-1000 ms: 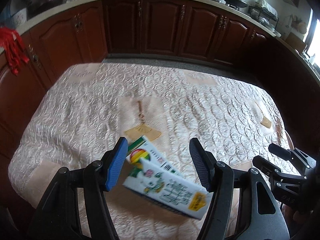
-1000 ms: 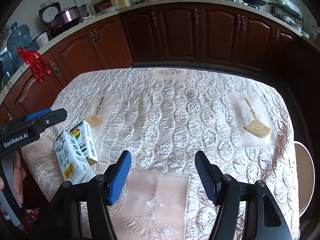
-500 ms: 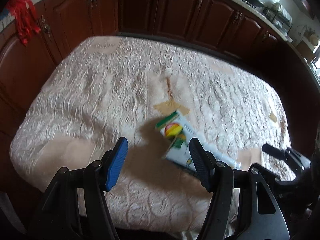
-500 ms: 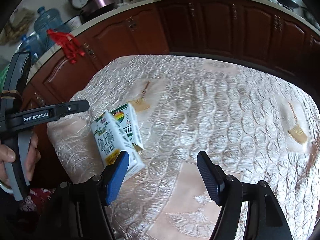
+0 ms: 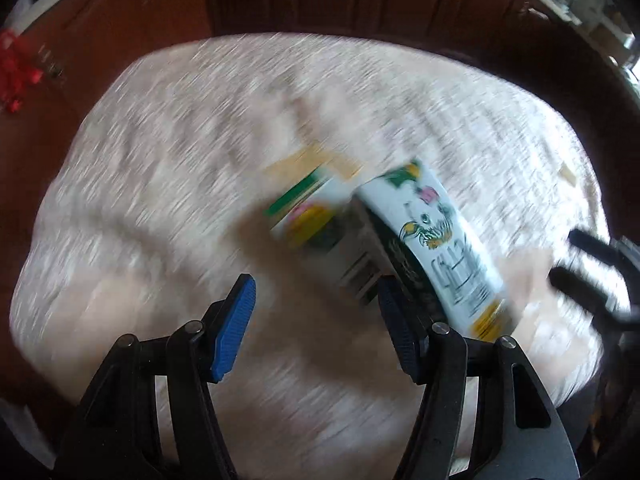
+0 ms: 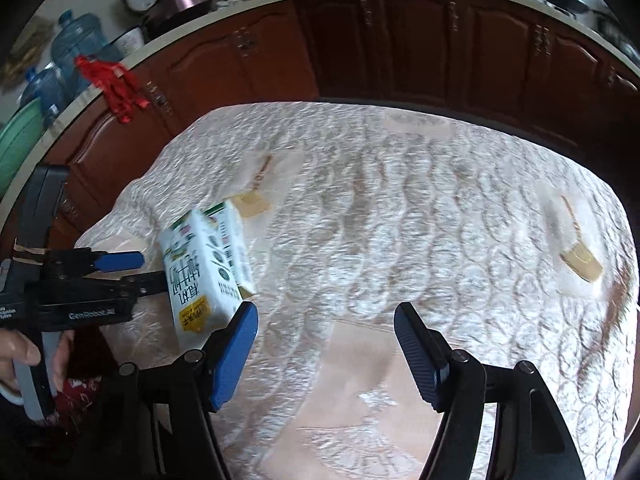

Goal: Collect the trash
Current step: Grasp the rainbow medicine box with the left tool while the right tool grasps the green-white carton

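Left tongs point(image 5: 314, 324): jaws spread, blue pads apart, nothing between them; only cloth shows in the gap. View badly smeared. From the right camera these tongs point(image 6: 132, 270) reach in from the left edge, a hand point(image 6: 24, 354) on the grip, tips just beside the cartons; contact cannot be told.

Right tongs point(image 6: 326, 346): jaws spread, nothing pinched, bare cloth between the pads.

Two white printed drink cartons point(image 6: 208, 264) lie side by side, touching, at the near-left part of the tabletop, on the pale embossed cream tablecloth point(image 6: 420, 216). In the left view the cartons point(image 5: 404, 240) sit just beyond the right-hand pad, outside the gap.

Farther: gold tassel motifs woven into the cloth, left and right. Beyond, dark red-brown wooden cabinets point(image 6: 400, 44); a red knotted tassel ornament point(image 6: 114, 86) hangs far left.
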`<state>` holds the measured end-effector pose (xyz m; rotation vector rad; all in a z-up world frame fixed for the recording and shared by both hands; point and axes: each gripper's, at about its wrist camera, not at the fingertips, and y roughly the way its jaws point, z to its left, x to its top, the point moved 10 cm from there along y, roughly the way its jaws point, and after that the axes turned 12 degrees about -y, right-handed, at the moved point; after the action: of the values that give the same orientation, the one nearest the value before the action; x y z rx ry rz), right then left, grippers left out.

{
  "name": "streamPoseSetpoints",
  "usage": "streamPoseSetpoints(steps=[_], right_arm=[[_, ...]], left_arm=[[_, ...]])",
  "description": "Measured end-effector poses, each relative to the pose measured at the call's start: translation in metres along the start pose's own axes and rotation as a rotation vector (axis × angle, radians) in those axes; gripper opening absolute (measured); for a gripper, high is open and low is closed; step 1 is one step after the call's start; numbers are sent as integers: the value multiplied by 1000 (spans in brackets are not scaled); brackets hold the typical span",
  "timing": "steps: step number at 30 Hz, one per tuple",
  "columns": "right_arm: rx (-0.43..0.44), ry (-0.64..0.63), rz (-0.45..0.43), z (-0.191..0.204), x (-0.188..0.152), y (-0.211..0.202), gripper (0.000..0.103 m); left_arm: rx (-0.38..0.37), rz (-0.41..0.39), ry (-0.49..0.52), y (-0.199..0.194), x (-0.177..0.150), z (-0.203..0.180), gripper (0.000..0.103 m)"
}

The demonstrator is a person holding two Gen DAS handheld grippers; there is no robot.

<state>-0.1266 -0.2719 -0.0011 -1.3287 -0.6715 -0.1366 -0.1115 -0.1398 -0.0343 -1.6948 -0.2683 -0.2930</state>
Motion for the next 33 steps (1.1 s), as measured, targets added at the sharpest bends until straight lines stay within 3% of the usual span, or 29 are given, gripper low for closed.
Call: streamPoseSetpoints(steps=[8,14,19,22,28,30,33], right_arm=[[-54,53,20,-32,-11,-10,68],[9,70,38,-22,-12,4,68],[30,67,41,-13,-12,15,68],[35,63,49,-11,-14,19,68],[37,84,55,-13,-16,22,68],[46,95,54,-14,-16,22,68],[77,118,61,-13,-15,23,68]], left_arm=[[-77,-6,-2,10,27,-52,62],[-55,-8,-106,5,26,-10,63],[-30,53,-249,23,15,22,63],[-64,48,-332,31,14,24,72],[-21,81,-242,50,17,-2,72],[3,86,-156,55,17,-12,65],[-30,95,-116,52,21,-15,57]])
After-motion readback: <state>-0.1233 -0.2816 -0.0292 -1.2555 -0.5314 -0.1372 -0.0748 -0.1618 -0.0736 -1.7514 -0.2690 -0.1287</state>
